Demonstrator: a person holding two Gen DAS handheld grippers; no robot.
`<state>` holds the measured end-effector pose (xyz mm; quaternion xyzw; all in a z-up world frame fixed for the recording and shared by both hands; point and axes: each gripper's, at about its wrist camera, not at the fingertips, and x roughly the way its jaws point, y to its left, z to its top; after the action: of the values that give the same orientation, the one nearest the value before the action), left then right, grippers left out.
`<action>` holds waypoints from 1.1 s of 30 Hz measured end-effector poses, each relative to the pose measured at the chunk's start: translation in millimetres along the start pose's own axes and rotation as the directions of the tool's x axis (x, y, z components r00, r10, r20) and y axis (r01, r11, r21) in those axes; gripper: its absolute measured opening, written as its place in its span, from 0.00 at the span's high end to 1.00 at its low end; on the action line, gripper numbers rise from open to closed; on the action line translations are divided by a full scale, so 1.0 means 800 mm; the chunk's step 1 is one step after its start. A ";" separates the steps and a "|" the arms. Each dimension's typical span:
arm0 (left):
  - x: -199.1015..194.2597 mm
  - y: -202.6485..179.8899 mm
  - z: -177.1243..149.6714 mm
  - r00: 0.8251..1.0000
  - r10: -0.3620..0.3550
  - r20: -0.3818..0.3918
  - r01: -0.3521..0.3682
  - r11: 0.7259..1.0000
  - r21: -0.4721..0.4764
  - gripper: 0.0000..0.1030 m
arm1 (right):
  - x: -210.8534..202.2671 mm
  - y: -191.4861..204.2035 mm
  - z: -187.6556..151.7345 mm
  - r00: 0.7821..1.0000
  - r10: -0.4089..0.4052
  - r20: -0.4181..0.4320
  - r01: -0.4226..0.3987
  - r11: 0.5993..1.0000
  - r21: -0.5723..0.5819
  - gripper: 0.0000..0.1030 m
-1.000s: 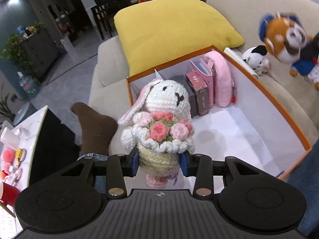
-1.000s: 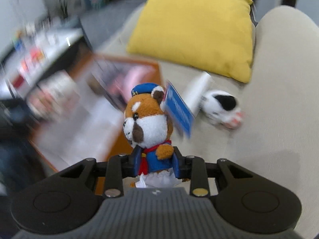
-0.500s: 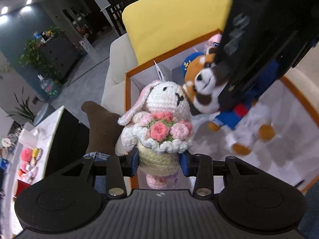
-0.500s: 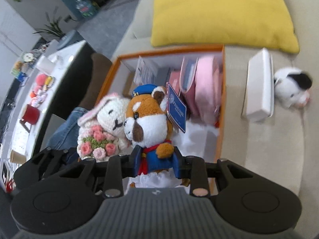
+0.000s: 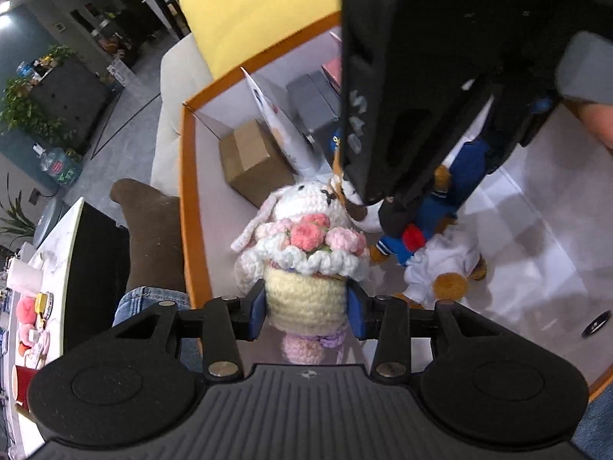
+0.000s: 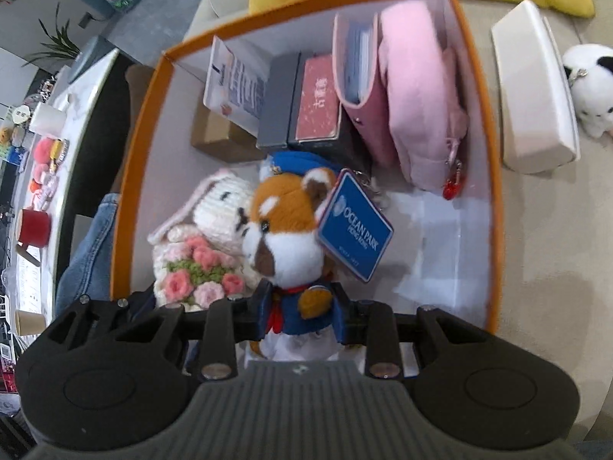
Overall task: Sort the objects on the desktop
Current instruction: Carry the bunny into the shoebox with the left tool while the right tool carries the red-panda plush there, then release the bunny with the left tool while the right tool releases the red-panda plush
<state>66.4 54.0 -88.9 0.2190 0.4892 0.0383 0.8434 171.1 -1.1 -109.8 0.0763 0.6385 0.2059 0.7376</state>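
Observation:
A crochet bunny (image 5: 306, 237) with a pink flower bouquet stands upright between the pads of my left gripper (image 5: 306, 310). The pads still touch its cream body while the jaws are opening. It is low inside the orange-rimmed box (image 5: 189, 199), near the left wall. My right gripper (image 6: 300, 310) is shut on a red panda plush (image 6: 287, 226) in a blue uniform with a blue tag. The panda hangs just right of the bunny (image 6: 214, 214), inside the same box (image 6: 141, 145). The right gripper's black body fills the left wrist view's upper right and hides the panda's head.
At the box's far end stand a brown carton (image 6: 214, 134), grey and red boxes (image 6: 306, 103) and a pink pouch (image 6: 421, 88). On the sofa outside lie a white case (image 6: 532, 84) and a black-and-white plush (image 6: 590, 84). A cluttered table (image 6: 34, 226) and a jeans leg (image 6: 88, 253) are at left.
Both grippers have sunk into the box. The right one swung in from the sofa with the panda and now sits close beside the bunny.

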 end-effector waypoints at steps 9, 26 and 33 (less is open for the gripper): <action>0.002 -0.003 0.000 0.999 -0.035 0.008 0.035 0.999 0.012 0.46 | 0.024 0.008 0.010 0.999 -0.016 -0.032 0.014 0.999 -0.050 0.65; -0.036 0.049 -0.036 0.966 -0.215 0.147 0.235 0.963 -0.135 0.77 | -0.013 0.008 -0.006 0.994 -0.036 0.101 0.058 0.973 -0.222 0.76; -0.032 0.044 -0.030 0.965 -0.217 0.147 0.237 0.963 -0.132 0.83 | 0.006 0.011 0.003 0.991 0.015 0.132 0.012 0.979 -0.201 0.80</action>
<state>38.0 87.0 -64.0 0.1001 0.4502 -0.0371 0.8865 171.8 8.8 -110.8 0.0152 0.5638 0.2645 0.7823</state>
